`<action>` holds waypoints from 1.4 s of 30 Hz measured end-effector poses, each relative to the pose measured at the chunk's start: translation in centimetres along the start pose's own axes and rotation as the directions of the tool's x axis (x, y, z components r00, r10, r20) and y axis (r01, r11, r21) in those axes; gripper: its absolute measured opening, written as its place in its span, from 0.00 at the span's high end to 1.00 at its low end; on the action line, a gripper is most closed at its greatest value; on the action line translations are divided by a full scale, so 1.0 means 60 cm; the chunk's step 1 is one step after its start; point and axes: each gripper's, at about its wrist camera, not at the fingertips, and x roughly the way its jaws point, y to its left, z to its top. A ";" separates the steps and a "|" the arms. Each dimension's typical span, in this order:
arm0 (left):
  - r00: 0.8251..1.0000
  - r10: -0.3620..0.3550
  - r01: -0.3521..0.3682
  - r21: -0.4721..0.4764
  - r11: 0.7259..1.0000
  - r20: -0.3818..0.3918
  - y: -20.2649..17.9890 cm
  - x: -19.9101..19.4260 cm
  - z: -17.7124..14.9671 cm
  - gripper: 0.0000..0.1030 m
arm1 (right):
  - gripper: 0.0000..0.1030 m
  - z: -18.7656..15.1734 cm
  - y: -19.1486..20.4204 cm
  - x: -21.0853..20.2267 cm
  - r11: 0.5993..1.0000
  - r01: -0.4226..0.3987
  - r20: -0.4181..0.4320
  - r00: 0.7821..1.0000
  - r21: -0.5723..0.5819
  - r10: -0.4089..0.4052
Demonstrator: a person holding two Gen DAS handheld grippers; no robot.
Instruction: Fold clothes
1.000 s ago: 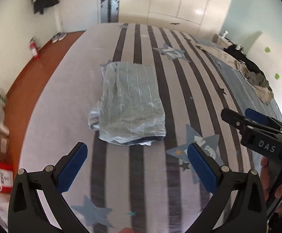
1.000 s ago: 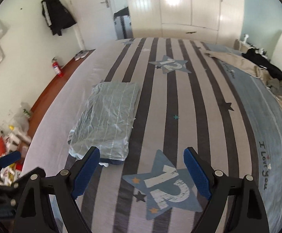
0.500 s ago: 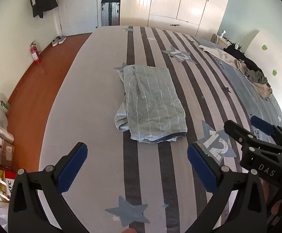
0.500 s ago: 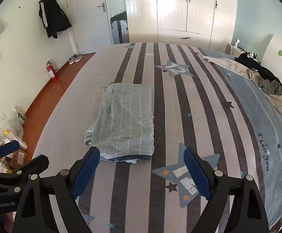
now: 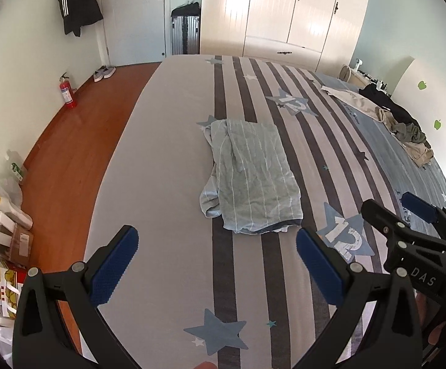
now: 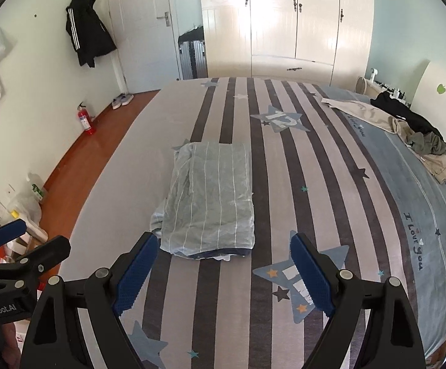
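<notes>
left gripper [image 5: 216, 259]: blue-padded fingers [image 5: 115, 264] spread wide apart, nothing between them, held above the bed and clear of the cloth.
right gripper [image 6: 219, 272]: fingers [image 6: 135, 272] likewise wide apart and empty; the left pad's tip overlaps the cloth's near-left corner in the picture, but contact cannot be told.
folded garment [image 5: 253, 175]: pale blue-green, thin white stripes, lying as a rough rectangle on the bed; from the left wrist camera it sits at 12 o'clock beyond the fingers, from the right at 11 o'clock.
loose part: a sleeve or edge [image 5: 213, 196] spills out along the garment's left side, at 9 o'clock of the rectangle.
bed [image 5: 161, 153]: grey cover with dark stripes and stars, carrying the garment.
unfolded clothes [image 6: 419, 141]: a heap at 2 o'clock near the bed's far right, well apart from the folded piece.
step in hand: judged as the close of one fold, both grippers free of the cloth.
next move: likely tucking the stray left edge, or reaching to 2 o'clock for the next piece; either calls for a low pinch on one layer only.
</notes>
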 end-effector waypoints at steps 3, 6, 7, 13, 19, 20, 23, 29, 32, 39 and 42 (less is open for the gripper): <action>1.000 0.001 -0.001 -0.001 1.000 0.010 -0.003 -0.013 0.008 0.01 | 0.17 0.007 0.001 -0.014 1.000 -0.009 0.014 1.000 -0.012 0.009; 1.000 0.001 -0.001 -0.002 1.000 0.019 -0.005 -0.025 0.017 0.01 | 0.17 0.014 0.000 -0.025 1.000 -0.005 0.016 1.000 -0.020 0.005; 1.000 0.001 -0.001 -0.002 1.000 0.022 -0.006 -0.029 0.019 0.01 | 0.17 0.016 -0.001 -0.029 1.000 -0.006 0.018 1.000 -0.020 0.006; 1.000 0.011 -0.011 -0.004 1.000 0.027 -0.012 -0.048 0.031 0.01 | 0.17 0.024 -0.008 -0.045 1.000 0.003 0.012 1.000 -0.025 -0.003; 1.000 0.019 -0.019 -0.011 1.000 0.011 -0.013 -0.064 0.028 0.01 | 0.17 0.026 -0.009 -0.066 1.000 0.003 0.014 1.000 -0.021 -0.002; 1.000 0.020 -0.020 -0.012 1.000 0.013 -0.013 -0.068 0.027 0.01 | 0.17 0.025 -0.009 -0.070 1.000 0.004 0.015 1.000 -0.023 -0.003; 1.000 0.022 -0.021 -0.010 1.000 0.014 -0.014 -0.082 0.023 0.01 | 0.17 0.022 -0.005 -0.082 1.000 0.001 0.011 1.000 -0.025 0.000; 0.999 0.022 -0.022 0.008 1.000 0.039 -0.023 -0.121 0.017 0.01 | 0.17 0.020 0.003 -0.122 0.999 0.007 0.023 1.000 -0.041 -0.006; 0.998 0.036 -0.038 0.035 0.999 0.059 -0.030 -0.137 0.012 0.01 | 0.17 0.021 0.008 -0.148 0.999 -0.003 0.037 0.999 -0.047 0.005; 0.998 0.022 -0.022 0.013 1.000 0.067 -0.027 -0.148 -0.002 0.01 | 0.17 0.013 0.005 -0.183 0.999 -0.024 0.064 0.998 -0.032 0.026; 0.997 0.026 -0.026 0.008 1.000 0.067 -0.026 -0.148 -0.005 0.01 | 0.17 0.004 0.001 -0.183 0.999 -0.025 0.063 0.998 -0.023 0.027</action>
